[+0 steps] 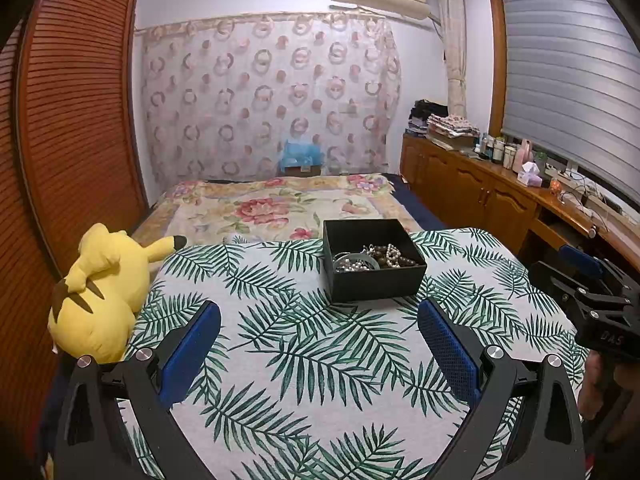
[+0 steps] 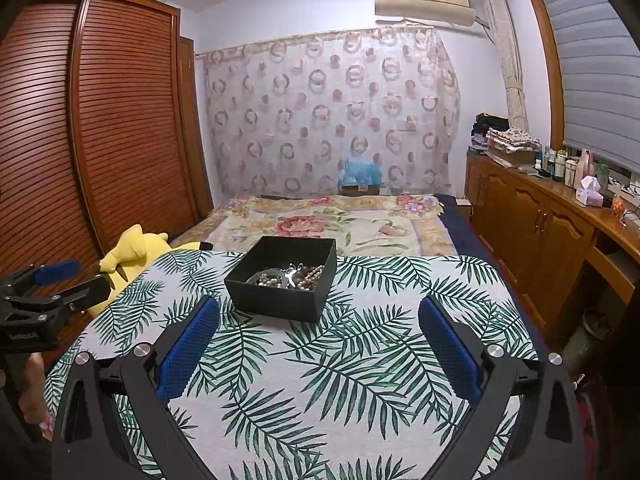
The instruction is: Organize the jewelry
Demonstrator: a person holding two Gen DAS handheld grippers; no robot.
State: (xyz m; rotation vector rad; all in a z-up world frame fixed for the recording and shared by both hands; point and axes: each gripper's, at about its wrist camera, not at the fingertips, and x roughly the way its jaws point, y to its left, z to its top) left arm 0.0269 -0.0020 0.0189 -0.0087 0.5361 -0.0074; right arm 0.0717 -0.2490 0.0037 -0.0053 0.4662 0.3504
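A black open box [image 1: 374, 280] stands on the leaf-print tablecloth [image 1: 304, 360] and holds a heap of jewelry [image 1: 374, 258]: bead and pearl strands and a grey bangle. In the right wrist view the box [image 2: 280, 292] and its jewelry [image 2: 294, 276] sit ahead, slightly left. My left gripper [image 1: 319, 312] is open and empty, a short way in front of the box. My right gripper [image 2: 319, 308] is open and empty, just short of the box's near wall. Each gripper shows at the edge of the other's view, right one [image 1: 592, 300], left one [image 2: 52, 284].
A yellow plush toy [image 1: 100, 292] lies at the table's left edge. Behind the table is a bed with a floral cover [image 1: 280, 208]. A wooden wardrobe [image 1: 72, 120] stands on the left, a wooden cabinet [image 1: 480, 184] with bottles on the right.
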